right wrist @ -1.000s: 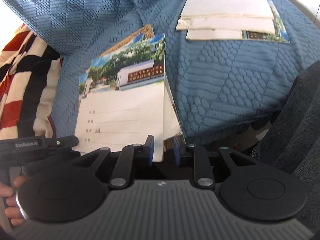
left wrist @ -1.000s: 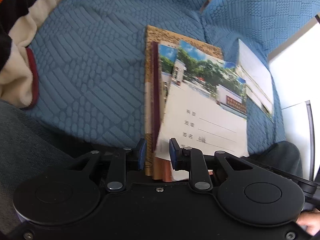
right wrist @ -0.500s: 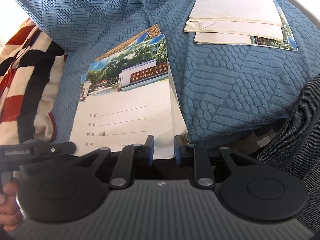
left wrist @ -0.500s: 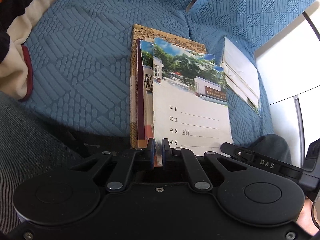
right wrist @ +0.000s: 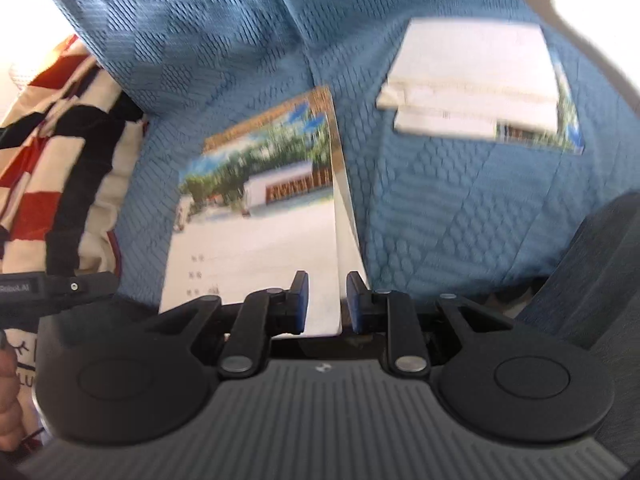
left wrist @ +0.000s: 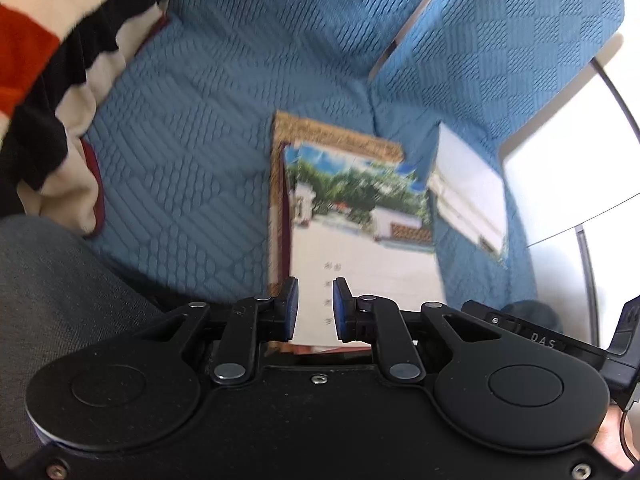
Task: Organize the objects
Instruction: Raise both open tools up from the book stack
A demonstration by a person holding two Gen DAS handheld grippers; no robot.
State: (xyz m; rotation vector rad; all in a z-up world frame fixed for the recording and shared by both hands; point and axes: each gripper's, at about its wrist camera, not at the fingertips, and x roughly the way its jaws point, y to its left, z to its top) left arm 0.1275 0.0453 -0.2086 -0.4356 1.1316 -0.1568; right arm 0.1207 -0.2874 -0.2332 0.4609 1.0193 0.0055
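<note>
The notebook (left wrist: 360, 240) lies just ahead of both slightly parted tongs.

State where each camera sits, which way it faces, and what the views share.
Left wrist: on the left gripper, jaws just reopened, angled down over the notebook stack; a hand edge shows.
Right wrist: on the right gripper, jaws apart, angled down at the stack's right edge; fingers show.
Shared: stack, white booklets, blue sofa cover, striped blanket.

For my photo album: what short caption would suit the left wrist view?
Left tongs open over a stack of notebooks on a blue quilted sofa cover, striped blanket alongside.
</note>
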